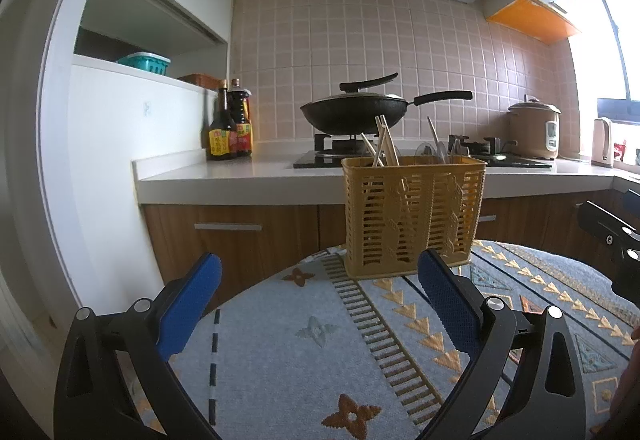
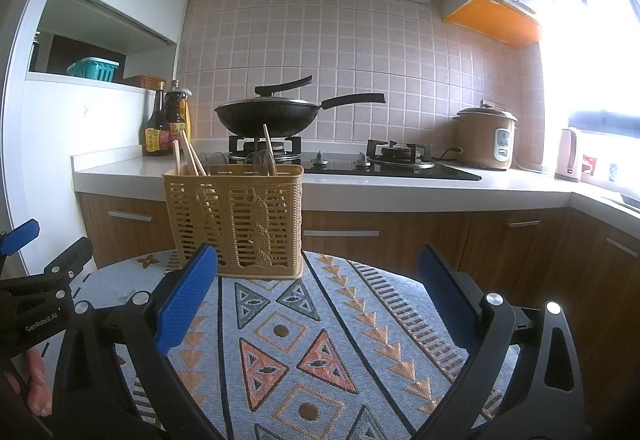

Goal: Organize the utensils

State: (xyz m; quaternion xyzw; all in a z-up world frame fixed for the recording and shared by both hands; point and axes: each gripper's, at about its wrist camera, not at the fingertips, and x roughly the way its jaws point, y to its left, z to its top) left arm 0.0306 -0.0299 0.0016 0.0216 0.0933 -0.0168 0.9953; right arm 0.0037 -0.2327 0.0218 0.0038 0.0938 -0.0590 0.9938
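The utensil basket (image 1: 414, 215) looks like matt yellow slotted plastic, and the chopsticks (image 1: 385, 139) standing in it look like pale bare wood beside clear, glossy plastic spoons (image 1: 440, 151). The table (image 2: 320, 340) is covered in a woven cloth with a rough, matt weave and stitched patterns. Each claw, left claw (image 1: 320, 304) and right claw (image 2: 316, 300), has matt black plastic arms with shiny metal rivets and blue pads (image 1: 192, 304) of a finely dimpled, rubbery finish.
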